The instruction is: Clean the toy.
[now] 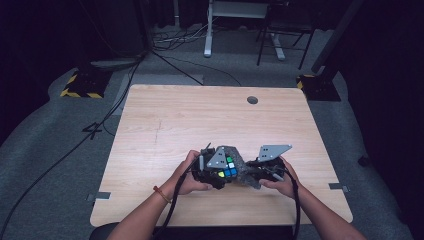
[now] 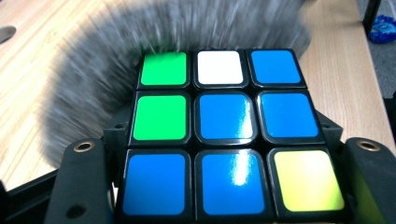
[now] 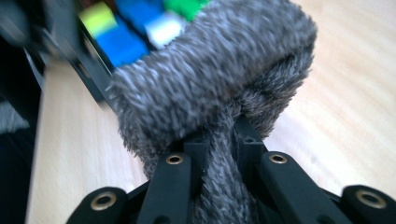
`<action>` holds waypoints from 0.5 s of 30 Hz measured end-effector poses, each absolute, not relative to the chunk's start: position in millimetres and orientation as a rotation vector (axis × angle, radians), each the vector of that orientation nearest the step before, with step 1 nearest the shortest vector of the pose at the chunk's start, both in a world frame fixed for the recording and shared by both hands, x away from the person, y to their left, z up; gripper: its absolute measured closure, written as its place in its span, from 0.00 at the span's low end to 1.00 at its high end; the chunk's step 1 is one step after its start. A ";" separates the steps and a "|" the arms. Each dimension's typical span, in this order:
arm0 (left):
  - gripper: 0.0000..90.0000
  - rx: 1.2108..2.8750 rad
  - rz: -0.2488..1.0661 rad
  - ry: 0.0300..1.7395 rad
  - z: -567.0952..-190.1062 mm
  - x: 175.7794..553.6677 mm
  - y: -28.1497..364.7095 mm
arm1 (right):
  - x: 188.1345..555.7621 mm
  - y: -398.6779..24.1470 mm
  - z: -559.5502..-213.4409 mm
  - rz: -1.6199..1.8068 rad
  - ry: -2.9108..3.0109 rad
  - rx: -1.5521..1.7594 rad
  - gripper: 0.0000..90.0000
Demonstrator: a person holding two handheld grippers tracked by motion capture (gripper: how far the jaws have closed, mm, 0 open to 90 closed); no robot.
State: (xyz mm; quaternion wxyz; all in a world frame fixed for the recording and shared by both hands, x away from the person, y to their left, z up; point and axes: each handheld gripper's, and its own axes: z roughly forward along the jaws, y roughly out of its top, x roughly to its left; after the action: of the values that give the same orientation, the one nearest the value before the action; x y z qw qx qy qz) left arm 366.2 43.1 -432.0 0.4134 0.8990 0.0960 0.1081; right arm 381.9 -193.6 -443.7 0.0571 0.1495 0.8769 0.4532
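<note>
- Left tongs clamp the cube just above the desk, near its front edge.
- Right tongs pinch the grey cloth, draped on the cube's far side.
- Wipe well: keep the cube steady and drag the cloth flat across each face.
- The cube's mostly blue face points up; a cube has no long axis.

Lab or recording studio: bare wooden table on grey carpet, black curtains around, cables trailing across floor, hazard-striped stand bases, white desk frame at back.
</note>
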 end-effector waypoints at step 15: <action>0.37 2.284 0.280 0.221 -438.1 367.5 42.4 | 377.3 -199.8 -433.8 1.514 2.587 0.412 0.88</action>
State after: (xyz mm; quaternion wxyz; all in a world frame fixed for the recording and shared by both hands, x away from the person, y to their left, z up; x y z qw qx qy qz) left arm 367.5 42.4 -438.1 0.4033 0.9041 0.0874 0.1108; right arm 377.3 -199.8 -433.8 0.0580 0.1359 0.8536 0.4995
